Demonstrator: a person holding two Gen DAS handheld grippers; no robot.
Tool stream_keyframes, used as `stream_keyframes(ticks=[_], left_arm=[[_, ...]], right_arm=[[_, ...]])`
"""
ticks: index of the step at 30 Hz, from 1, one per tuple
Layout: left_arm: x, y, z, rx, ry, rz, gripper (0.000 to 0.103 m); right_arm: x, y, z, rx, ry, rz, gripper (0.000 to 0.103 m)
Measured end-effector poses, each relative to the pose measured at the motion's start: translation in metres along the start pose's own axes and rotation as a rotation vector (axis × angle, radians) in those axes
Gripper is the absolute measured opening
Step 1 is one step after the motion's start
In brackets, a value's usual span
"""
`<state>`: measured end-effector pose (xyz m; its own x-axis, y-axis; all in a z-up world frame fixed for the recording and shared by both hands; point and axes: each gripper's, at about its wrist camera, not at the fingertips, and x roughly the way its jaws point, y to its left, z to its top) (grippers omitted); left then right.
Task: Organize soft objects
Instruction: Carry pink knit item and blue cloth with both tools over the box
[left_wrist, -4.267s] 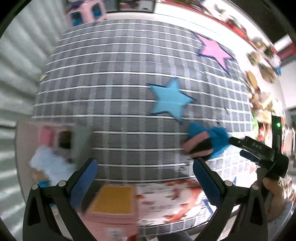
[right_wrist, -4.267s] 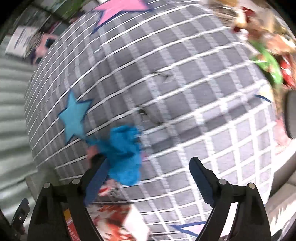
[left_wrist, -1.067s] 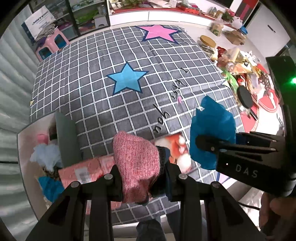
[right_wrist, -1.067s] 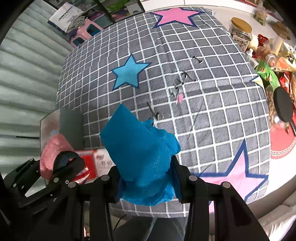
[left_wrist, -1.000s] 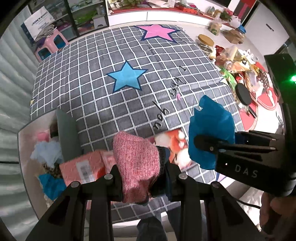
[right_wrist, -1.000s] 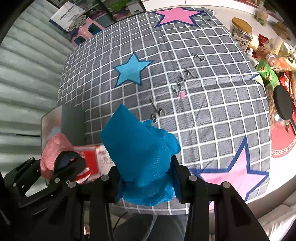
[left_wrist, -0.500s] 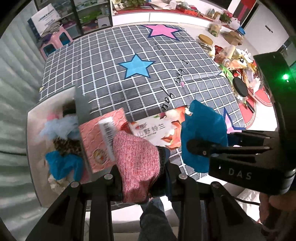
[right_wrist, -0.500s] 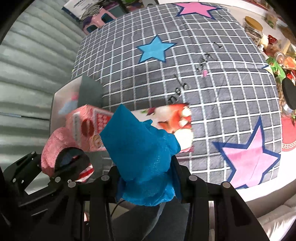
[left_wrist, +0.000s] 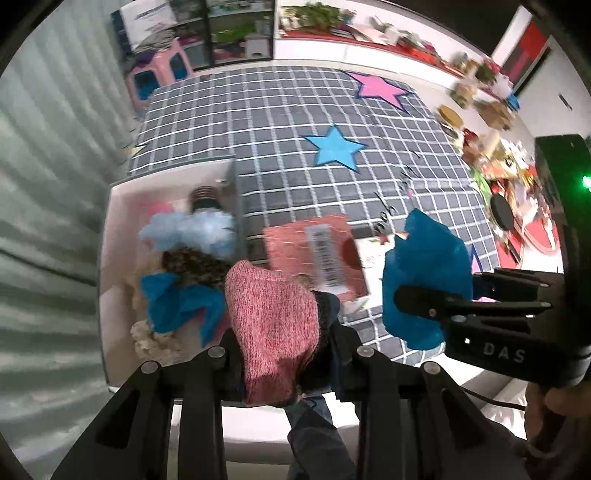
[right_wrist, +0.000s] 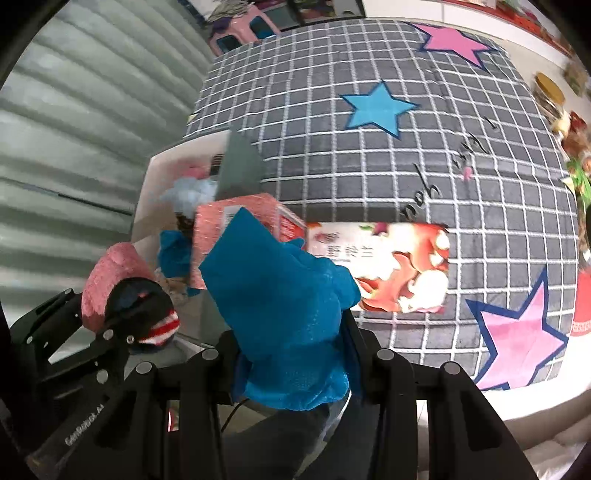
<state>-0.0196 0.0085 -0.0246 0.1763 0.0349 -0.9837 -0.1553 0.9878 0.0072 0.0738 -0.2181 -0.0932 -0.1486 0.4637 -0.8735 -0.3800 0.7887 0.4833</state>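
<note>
Grey checked mat (left_wrist: 280, 184) has slid away and the white bin (left_wrist: 110, 266) is now underneath: left gripper (left_wrist: 284, 354) clamps the pink knit sock (left_wrist: 269, 317), right gripper (right_wrist: 295, 354) the blue cloth (right_wrist: 284, 310), so dropping looks next.

tools: 2, left tool (left_wrist: 284, 343), right tool (right_wrist: 295, 347) | pink knitted piece (left_wrist: 269, 325): 1 | blue cloth (right_wrist: 284, 306): 1 | white bin (left_wrist: 110, 258): 1 | cartons: 2, pink carton (left_wrist: 314, 254), strawberry carton (right_wrist: 388, 266) | blue star (left_wrist: 334, 147): 1 | pink stars: 2, (right_wrist: 450, 38), (right_wrist: 517, 332) | pink stool (left_wrist: 155, 74): 1
</note>
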Motion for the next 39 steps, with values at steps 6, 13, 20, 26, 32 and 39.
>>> stream_keyframes(ticks=[6,13,20,26,32,39], left_arm=[[-0.005,0.026,-0.005,-0.071,-0.014,0.014,0.034],[-0.011,0.060,-0.010,-0.173,-0.026,0.036,0.034],[-0.010,0.095,-0.018,-0.282,-0.023,0.066,0.034],[-0.006,0.117,-0.023,-0.360,-0.008,0.082,0.034],[0.003,0.126,-0.023,-0.394,0.004,0.107,0.034],[0.019,0.134,-0.023,-0.424,0.039,0.125,0.034]], right_arm=[[0.004,0.030,0.009,-0.074,0.013,0.006,0.044],[0.008,0.063,0.022,-0.156,0.031,0.016,0.044],[0.014,0.097,0.035,-0.248,0.054,0.027,0.044],[0.020,0.121,0.046,-0.306,0.067,0.037,0.044],[0.031,0.139,0.057,-0.351,0.083,0.041,0.044],[0.046,0.157,0.068,-0.383,0.107,0.047,0.044]])
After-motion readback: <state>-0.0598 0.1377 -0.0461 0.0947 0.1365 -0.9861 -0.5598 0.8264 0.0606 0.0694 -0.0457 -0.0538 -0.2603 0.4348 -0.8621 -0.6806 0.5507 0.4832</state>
